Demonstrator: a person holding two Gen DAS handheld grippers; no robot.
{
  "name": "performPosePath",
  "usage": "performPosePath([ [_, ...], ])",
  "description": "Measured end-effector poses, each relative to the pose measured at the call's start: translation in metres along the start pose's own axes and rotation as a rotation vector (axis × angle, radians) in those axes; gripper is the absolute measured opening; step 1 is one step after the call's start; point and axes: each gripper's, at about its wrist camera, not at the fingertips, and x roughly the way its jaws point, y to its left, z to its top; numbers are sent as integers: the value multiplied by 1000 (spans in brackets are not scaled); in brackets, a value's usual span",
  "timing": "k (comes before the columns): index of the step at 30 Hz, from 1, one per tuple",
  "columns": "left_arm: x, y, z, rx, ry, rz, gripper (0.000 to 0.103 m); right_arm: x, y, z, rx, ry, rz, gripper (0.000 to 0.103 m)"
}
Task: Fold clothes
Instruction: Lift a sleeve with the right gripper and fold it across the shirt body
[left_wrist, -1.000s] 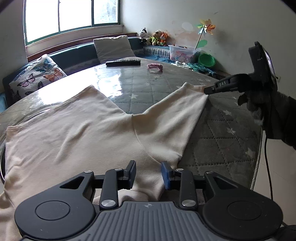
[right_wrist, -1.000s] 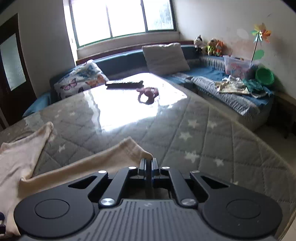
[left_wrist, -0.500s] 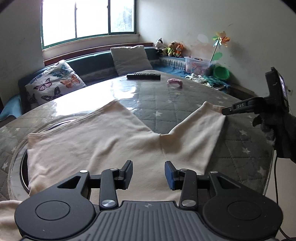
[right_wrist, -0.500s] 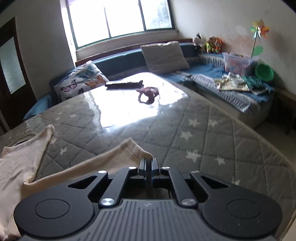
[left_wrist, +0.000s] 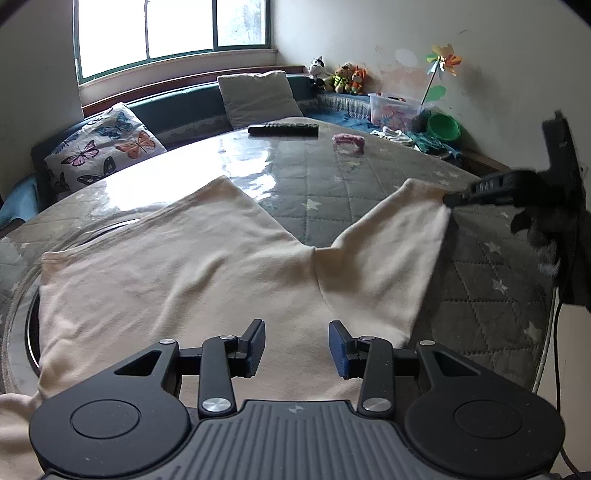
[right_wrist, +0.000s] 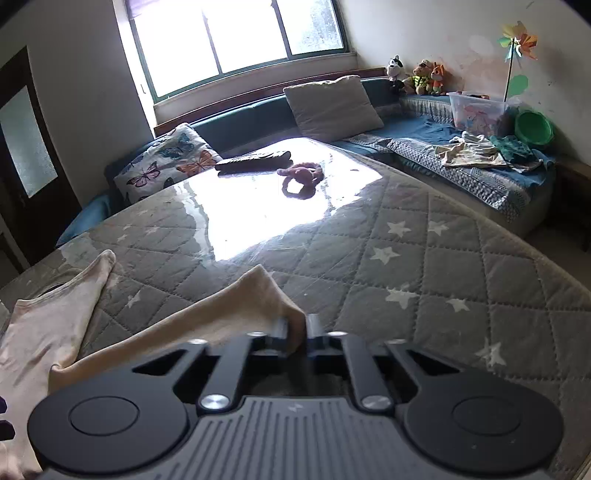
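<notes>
While the cream garment (left_wrist: 207, 273) lies spread flat on the quilted table (left_wrist: 491, 295), my left gripper (left_wrist: 297, 347) hovers over its near edge, jaws apart, nothing between them. My right gripper (right_wrist: 296, 334) pinches the garment's far corner, pressed tight on cloth.

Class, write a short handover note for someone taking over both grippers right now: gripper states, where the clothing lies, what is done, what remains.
Right gripper: shut on the sleeve tip of the cream shirt.
Left gripper: open above the shirt's near part, gripping nothing.
Shirt lies spread on the quilted table; its near edge hangs off. Remote and pink ring sit at the far side, clear of the shirt.
Done: sleeve gripped. No fold visible yet.
Left: probably bring the sleeve inward, then fold the body.
</notes>
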Motion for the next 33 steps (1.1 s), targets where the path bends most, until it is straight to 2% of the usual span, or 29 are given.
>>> performPosePath([
  [8, 8, -4, -6, 6, 14, -7, 43, -46, 15, 28, 11, -108, 108, 4],
  [13, -6, 7, -9, -22, -17, 0, 43, -86, 57, 51, -74, -190, 222, 4],
  [19, -38, 36, -24, -94, -65, 59, 45, -121, 135, 58, -231, -242, 397, 4],
  [23, -59, 59, -41, -163, -81, 113, 46, -124, 194, 44, -353, -218, 521, 4],
  [27, -76, 74, -56, -216, -88, 151, 46, -110, 244, 19, -450, -131, 628, 5],
  [30, -86, 79, -66, -235, -85, 170, 46, -99, 270, -2, -511, -48, 685, 9],
  [33, -92, 82, -72, -243, -79, 184, 48, -99, 276, -13, -550, -4, 698, 11],
])
